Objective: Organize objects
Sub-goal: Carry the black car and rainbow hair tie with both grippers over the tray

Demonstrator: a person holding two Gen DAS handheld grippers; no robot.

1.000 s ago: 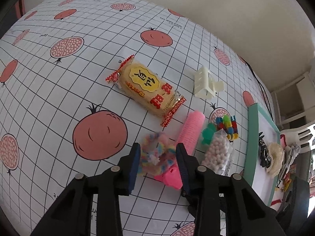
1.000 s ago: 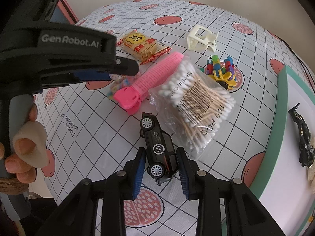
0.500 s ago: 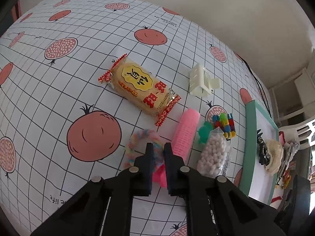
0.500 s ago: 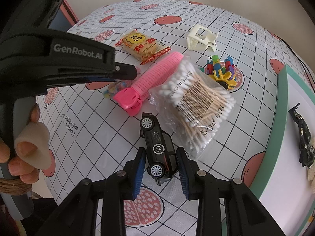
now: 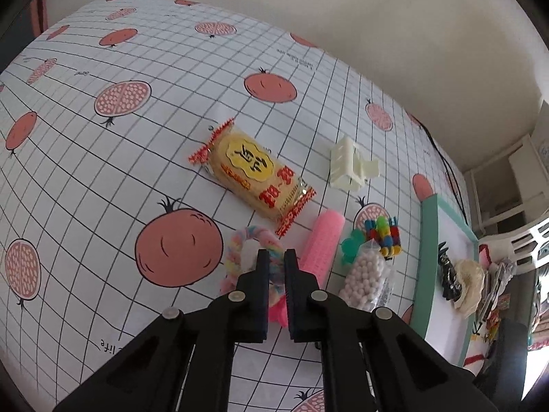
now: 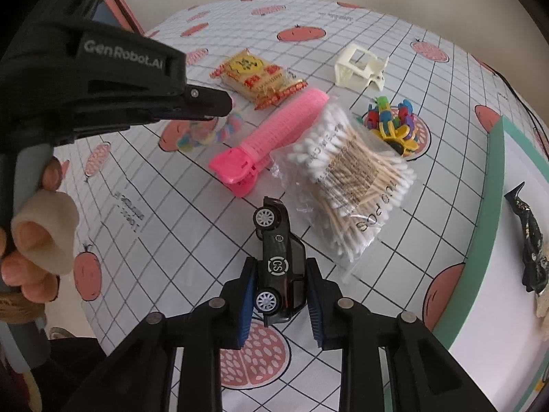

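Note:
My left gripper [image 5: 276, 257] is shut on a pastel braided hair tie [image 5: 240, 240], pinching one side of its loop; the rest of the loop lies left of the jaws. The right wrist view shows that gripper [image 6: 219, 103] from the side, with the hair tie [image 6: 202, 135] under its tip. A small black toy car [image 6: 278, 240] sits on the pomegranate-print tablecloth between the jaws of my right gripper [image 6: 280, 267]. Those jaws are closing, and the blue pads touch both sides of the car's rear half.
Around lie a yellow snack packet [image 5: 254, 175], a pink ribbed hair clip [image 6: 274, 137], a bag of cotton swabs [image 6: 350, 168], a cream claw clip [image 5: 351, 164] and a multicoloured toy [image 6: 391, 123]. A green-rimmed white tray [image 6: 480, 240] at the right holds a black clip [image 6: 530, 237].
The left jaws have shut on the hair tie, which now stands stretched between them. The right jaws have narrowed onto the toy car. Neither hand has shifted much.

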